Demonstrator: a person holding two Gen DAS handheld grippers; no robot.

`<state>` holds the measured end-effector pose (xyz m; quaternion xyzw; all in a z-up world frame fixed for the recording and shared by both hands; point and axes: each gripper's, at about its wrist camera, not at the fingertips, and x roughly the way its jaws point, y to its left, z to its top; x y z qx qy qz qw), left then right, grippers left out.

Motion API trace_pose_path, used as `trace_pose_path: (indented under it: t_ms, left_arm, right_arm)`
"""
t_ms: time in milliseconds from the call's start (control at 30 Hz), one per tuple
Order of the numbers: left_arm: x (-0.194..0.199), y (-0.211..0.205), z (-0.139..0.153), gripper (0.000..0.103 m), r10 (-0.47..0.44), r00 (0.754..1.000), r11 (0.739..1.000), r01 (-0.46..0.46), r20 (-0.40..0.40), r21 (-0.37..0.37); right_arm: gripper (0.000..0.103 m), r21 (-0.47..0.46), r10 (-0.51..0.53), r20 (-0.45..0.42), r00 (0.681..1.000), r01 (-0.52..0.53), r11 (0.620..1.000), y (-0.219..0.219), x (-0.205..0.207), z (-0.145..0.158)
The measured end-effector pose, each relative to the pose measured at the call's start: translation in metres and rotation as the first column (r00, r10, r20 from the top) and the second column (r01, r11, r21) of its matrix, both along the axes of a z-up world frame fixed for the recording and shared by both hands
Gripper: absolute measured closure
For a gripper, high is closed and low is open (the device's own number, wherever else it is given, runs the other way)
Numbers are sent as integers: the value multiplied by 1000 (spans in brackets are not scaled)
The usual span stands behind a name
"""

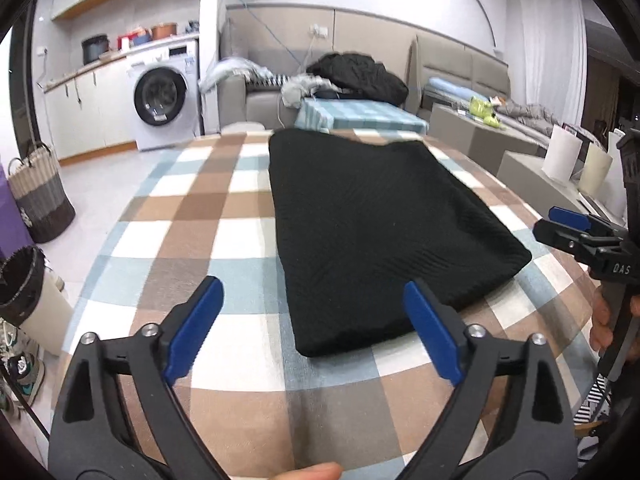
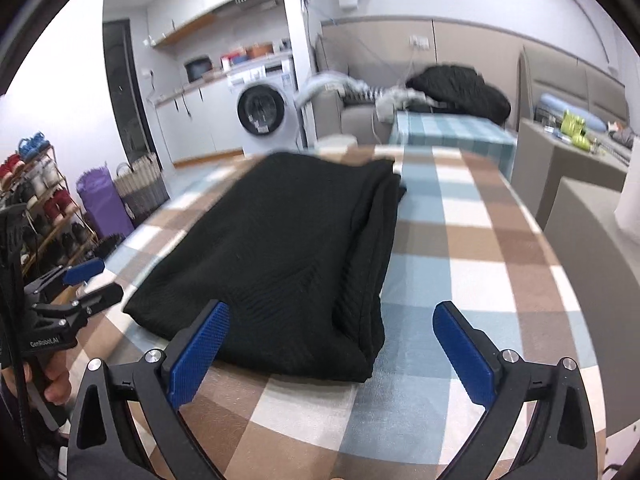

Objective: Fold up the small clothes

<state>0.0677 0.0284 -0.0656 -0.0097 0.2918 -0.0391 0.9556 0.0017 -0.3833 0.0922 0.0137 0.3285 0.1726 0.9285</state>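
Black garment (image 1: 384,236) lies folded into a thick rectangle on the checked tablecloth (image 1: 192,216), layered edges on its right side. Fold looks complete; judged next move: set it aside or fetch another piece. Bare cloth surrounds it on all sides. Left gripper (image 1: 314,330) and right gripper (image 2: 332,356): jaws wide apart, holding nothing.

Left wrist cam low, near table (image 1: 248,368) front-left, right cam front-right, both facing sofa (image 2: 360,116), sharing black garment (image 1: 380,232)
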Motion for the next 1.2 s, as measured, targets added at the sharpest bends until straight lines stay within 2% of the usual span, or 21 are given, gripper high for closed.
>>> trace_pose_path:
  t_ms: [67,167,267,467,867,1200]
  left_arm:
    - [-8,1,3,1,10,999,1000,-10,34,-2]
    - [-18,4,7,1,20,998,1000,-19,63,-14]
    - [-21,8,9,1,32,996,999,-30,88,-24]
    - [-26,9,9,1,35,991,999,-33,127,-15]
    - [-23,7,7,1,-5,994,1000,8,110,-26]
    - [-21,9,7,1,-2,995,1000,5,102,-29]
  right_arm:
    - [0,4,17,45,999,-17,1000,-1,-9,5]
    - [0,25,45,92,995,-48,999,-4,-21,9]
    - [0,37,58,111,992,-63,997,-4,-24,10]
    - [0,3,67,152,986,-68,998,2,-29,6]
    - [0,-7,104,171,980,-105,994,8,-36,3]
    - [0,13,88,180,980,-92,996,3,-38,4]
